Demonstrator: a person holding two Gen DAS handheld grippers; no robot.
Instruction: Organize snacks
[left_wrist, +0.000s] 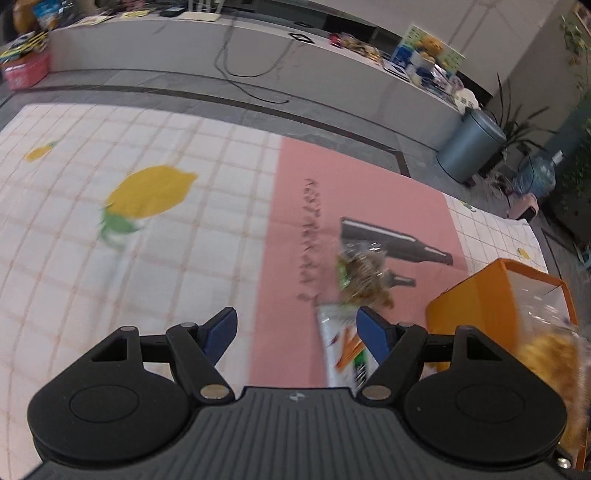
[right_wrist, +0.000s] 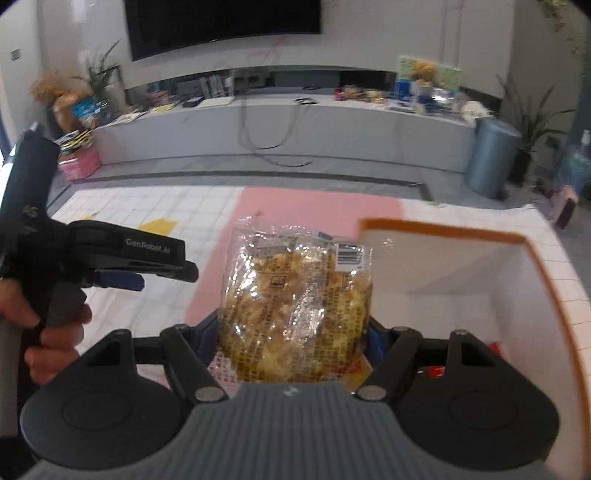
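The right tongs (right_wrist: 291, 332) are clamped on a clear snack bag (right_wrist: 295, 306) of yellow pieces, which stands upright between the blue pads, just left of the orange box (right_wrist: 546, 295). The left tongs (left_wrist: 297, 328) stand apart, holding nothing. A white-and-orange packet (left_wrist: 343, 347) lies on the desk (left_wrist: 110, 258) against the right pad (left_wrist: 373, 334). Beyond it lies a bag of brown snacks (left_wrist: 364, 277). The orange box (left_wrist: 476, 306) stands further right.

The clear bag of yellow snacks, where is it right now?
In the right wrist view the snack bag is clamped in the right gripper, held above the table just left of the orange box.
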